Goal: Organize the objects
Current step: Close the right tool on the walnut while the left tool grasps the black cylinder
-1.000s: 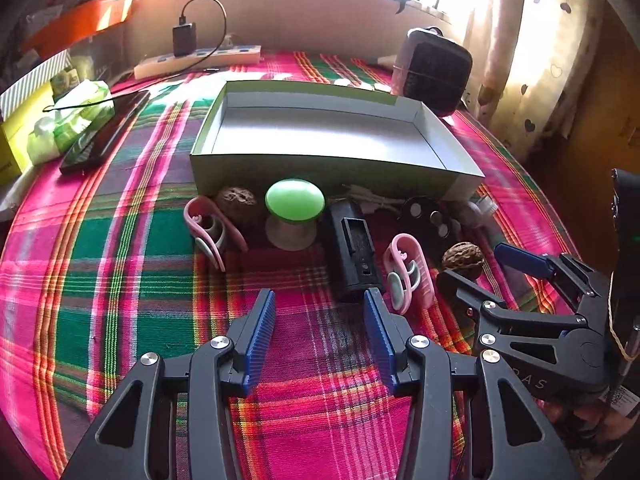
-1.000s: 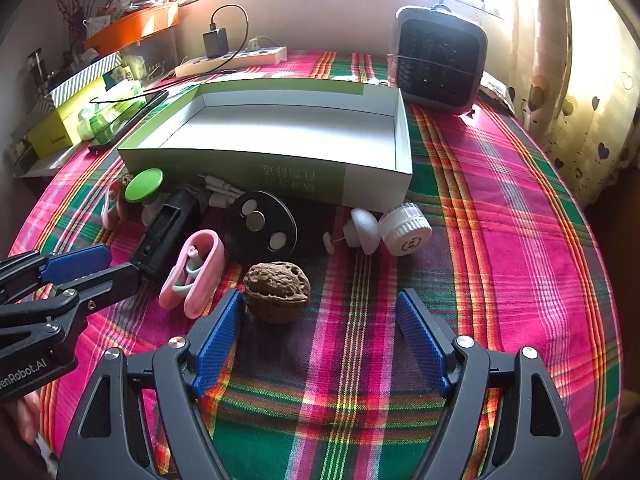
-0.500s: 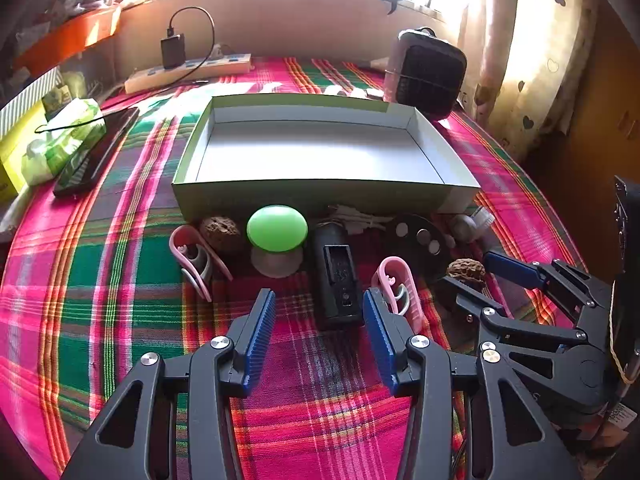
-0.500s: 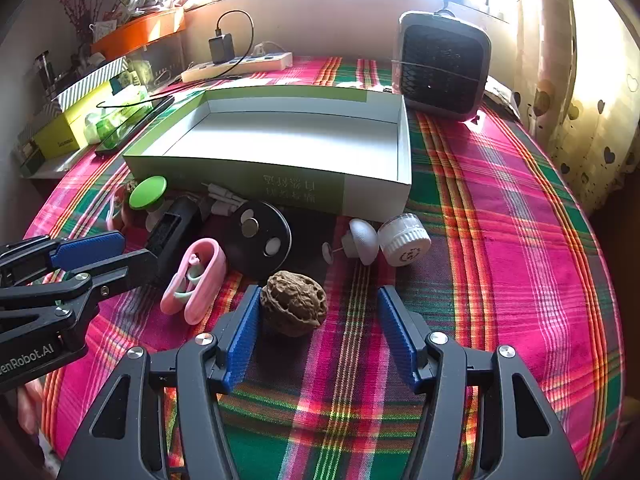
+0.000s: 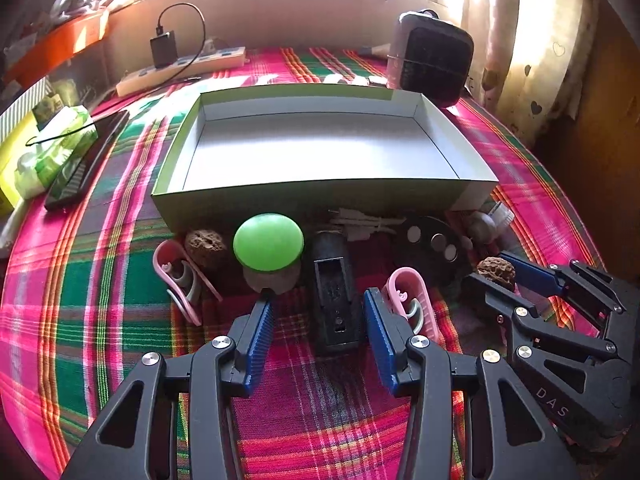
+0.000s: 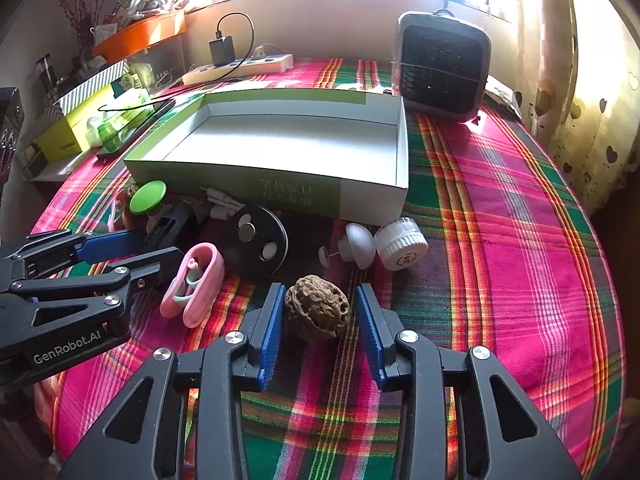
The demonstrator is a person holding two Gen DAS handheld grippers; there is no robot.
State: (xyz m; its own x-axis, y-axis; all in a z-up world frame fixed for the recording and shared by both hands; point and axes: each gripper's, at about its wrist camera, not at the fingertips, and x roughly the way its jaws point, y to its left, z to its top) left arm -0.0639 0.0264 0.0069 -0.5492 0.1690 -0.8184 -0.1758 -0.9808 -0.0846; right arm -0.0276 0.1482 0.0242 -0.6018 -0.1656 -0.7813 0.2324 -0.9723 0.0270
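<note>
Brown walnut point(image 6: 316, 311) sits between the right gripper point(image 6: 317, 320) pads, jaws just closing, left pad touching, right pad barely apart.

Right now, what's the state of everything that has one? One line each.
Box, open top, empty.
Right gripper, fingers just been closing, walnut between them, not clamped yet.
Walnut, not lifted.
Left gripper, open, straddling the black device.
Charger, plugged into the power strip.
White jar, on its side, cap on.
Green mushroom lamp, upright.
</note>
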